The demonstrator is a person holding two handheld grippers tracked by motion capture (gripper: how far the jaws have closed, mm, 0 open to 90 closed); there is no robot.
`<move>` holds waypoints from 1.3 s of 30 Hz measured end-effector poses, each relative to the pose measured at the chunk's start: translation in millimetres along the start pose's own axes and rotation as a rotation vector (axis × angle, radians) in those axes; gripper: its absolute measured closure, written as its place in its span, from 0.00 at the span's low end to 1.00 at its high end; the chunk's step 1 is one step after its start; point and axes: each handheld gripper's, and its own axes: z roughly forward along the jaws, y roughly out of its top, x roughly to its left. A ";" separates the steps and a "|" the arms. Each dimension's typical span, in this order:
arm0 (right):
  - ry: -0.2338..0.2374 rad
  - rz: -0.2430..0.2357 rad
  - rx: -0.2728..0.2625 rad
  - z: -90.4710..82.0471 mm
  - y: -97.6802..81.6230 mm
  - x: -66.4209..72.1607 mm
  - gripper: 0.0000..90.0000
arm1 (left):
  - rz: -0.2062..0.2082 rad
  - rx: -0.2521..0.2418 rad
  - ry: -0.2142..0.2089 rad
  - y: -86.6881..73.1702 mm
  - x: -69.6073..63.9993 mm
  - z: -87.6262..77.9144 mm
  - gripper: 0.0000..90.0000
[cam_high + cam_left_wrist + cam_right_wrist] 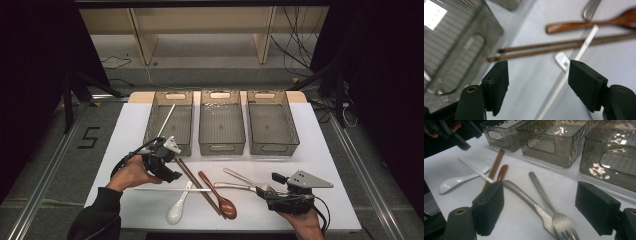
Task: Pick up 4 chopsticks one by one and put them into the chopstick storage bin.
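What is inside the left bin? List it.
The left bin holds one white chopstick, leaning from its floor toward the back corner. Nothing else shows through its mesh; the floor under the near wall is hidden.

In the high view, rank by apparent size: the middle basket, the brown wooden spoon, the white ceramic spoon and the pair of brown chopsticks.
1. Middle basket, largest by far.
2. Pair of brown chopsticks, longest of the utensils, though thin.
3. Brown wooden spoon and white ceramic spoon: these look about alike in length, so I would not rank one above the other.
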 end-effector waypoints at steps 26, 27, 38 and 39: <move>-0.001 0.000 0.005 -0.9 -0.1 -0.2 0.27 | 0.210 0.199 -0.110 -13.9 -22.5 38.1 0.69; -0.001 -0.001 0.005 -0.8 -0.1 -0.1 0.27 | 0.211 0.200 -0.110 -14.2 -21.7 38.7 0.70; 0.000 -0.003 0.005 -0.3 -0.2 0.2 0.27 | 0.230 0.208 -0.127 -17.5 -19.6 45.3 0.81; 0.001 -0.004 0.005 -0.3 -0.2 0.3 0.27 | 0.236 0.210 -0.129 -17.5 -19.9 45.8 0.81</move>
